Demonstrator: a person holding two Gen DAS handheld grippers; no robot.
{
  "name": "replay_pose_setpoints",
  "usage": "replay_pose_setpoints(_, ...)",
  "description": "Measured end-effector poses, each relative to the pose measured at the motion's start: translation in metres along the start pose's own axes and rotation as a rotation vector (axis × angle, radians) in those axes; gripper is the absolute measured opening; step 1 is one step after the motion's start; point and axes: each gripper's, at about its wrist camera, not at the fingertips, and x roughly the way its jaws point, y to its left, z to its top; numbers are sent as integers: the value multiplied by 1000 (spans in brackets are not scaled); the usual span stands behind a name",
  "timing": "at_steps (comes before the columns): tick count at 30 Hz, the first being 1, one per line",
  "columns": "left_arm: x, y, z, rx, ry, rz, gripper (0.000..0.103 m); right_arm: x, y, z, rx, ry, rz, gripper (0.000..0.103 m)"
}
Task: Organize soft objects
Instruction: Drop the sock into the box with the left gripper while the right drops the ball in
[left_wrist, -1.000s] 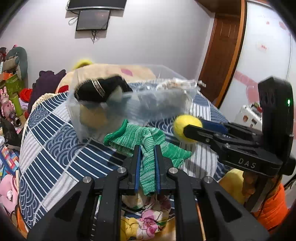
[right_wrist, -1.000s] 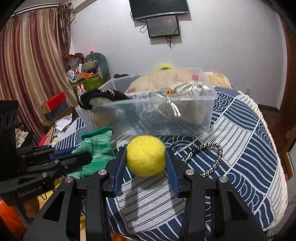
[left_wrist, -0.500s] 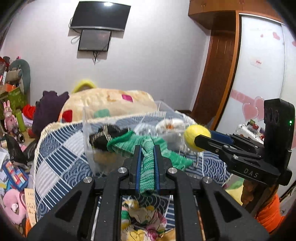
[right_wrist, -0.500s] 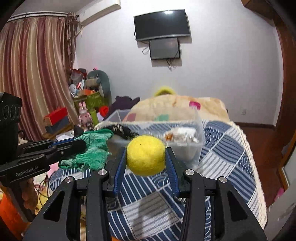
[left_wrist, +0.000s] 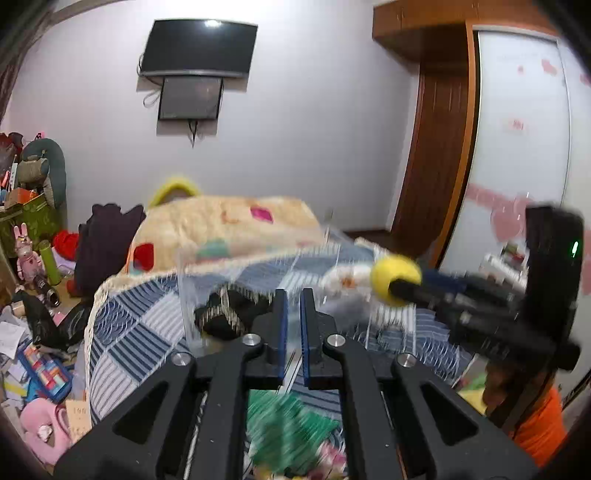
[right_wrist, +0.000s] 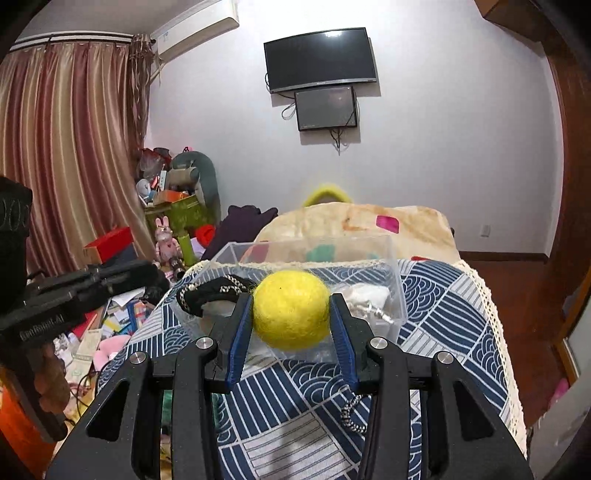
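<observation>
My right gripper (right_wrist: 291, 325) is shut on a yellow felt ball (right_wrist: 291, 309) and holds it in the air in front of a clear plastic bin (right_wrist: 391, 280) on the blue patterned cover (right_wrist: 461, 332). The ball also shows in the left wrist view (left_wrist: 393, 273). My left gripper (left_wrist: 291, 325) is nearly shut with nothing between its pads. The green knitted glove (left_wrist: 291, 428), blurred, is below the left gripper, free of it. A black soft item (right_wrist: 210, 291) hangs over the bin's left end. White and metal items (right_wrist: 369, 299) lie in its right end.
A black-and-white cord (right_wrist: 351, 410) lies on the cover in front of the bin. A beige blanket (right_wrist: 354, 225) is heaped behind it. Toys, boxes and papers (right_wrist: 110, 325) litter the floor at the left. A wooden door (left_wrist: 439, 177) stands at the right.
The green glove has left my left gripper and dropped below it. Both grippers have risen and tilted up. The right gripper still holds the yellow ball.
</observation>
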Motion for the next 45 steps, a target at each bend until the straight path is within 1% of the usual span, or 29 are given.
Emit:
replay_pose_setpoints(1,4,-1,-7,4,27,4,5,0,0,-2,3,5,-1,38)
replay_pose_setpoints(4,15,-2,-26,22,105,15,14,1,-3,-6,11,18,0,38)
replay_pose_setpoints(5,19,-2,-33,27,128,21,21,1,-3,-7,11,21,-1,38)
replay_pose_setpoints(6,21,-2,-38,29,144,27,31,1,-3,-8,12,23,-4,38)
replay_pose_setpoints(7,24,-1,-46,27,162,36,37,1,-3,-8,12,23,-4,38)
replay_pose_setpoints(8,26,0,-51,21,172,43,48,1,-4,-8,14,24,-1,38)
replay_pose_setpoints(9,28,2,-56,11,182,52,55,1,-4,-9,14,26,0,38)
replay_pose_setpoints(11,35,10,-65,-17,213,61,62,0,-3,-9,13,28,-2,38)
replay_pose_setpoints(12,38,13,-69,-33,232,56,63,0,-4,-10,13,30,-1,38)
replay_pose_setpoints(15,51,20,-80,-80,303,25,63,2,-5,-12,17,39,1,38)
replay_pose_setpoints(16,55,21,-84,-92,315,13,63,2,-5,-12,16,41,1,38)
replay_pose_setpoints(17,57,22,-86,-98,318,5,60,3,-5,-13,15,43,2,38)
replay_pose_setpoints(18,58,21,-87,-96,314,-2,50,3,-5,-13,14,44,2,38)
replay_pose_setpoints(19,58,18,-88,-84,312,-15,44,3,-5,-13,13,44,2,38)
replay_pose_setpoints(20,58,16,-88,-74,310,-22,33,3,-5,-13,13,44,1,38)
replay_pose_setpoints(21,57,13,-86,-62,301,-25,27,3,-4,-13,13,44,2,38)
replay_pose_setpoints(24,51,3,-80,-22,268,-26,19,3,-4,-13,14,45,2,38)
replay_pose_setpoints(28,38,-13,-65,40,204,-43,18,3,-4,-13,12,44,1,38)
replay_pose_setpoints(32,26,-24,-46,74,133,-50,18,3,-3,-10,8,38,1,38)
replay_pose_setpoints(36,22,-20,-25,61,76,-37,18,4,0,-3,-2,27,2,38)
replay_pose_setpoints(40,23,-11,-3,35,16,-2,18,8,2,4,-10,14,3,38)
replay_pose_setpoints(45,34,7,12,0,-8,40,18,21,2,15,-13,6,3,38)
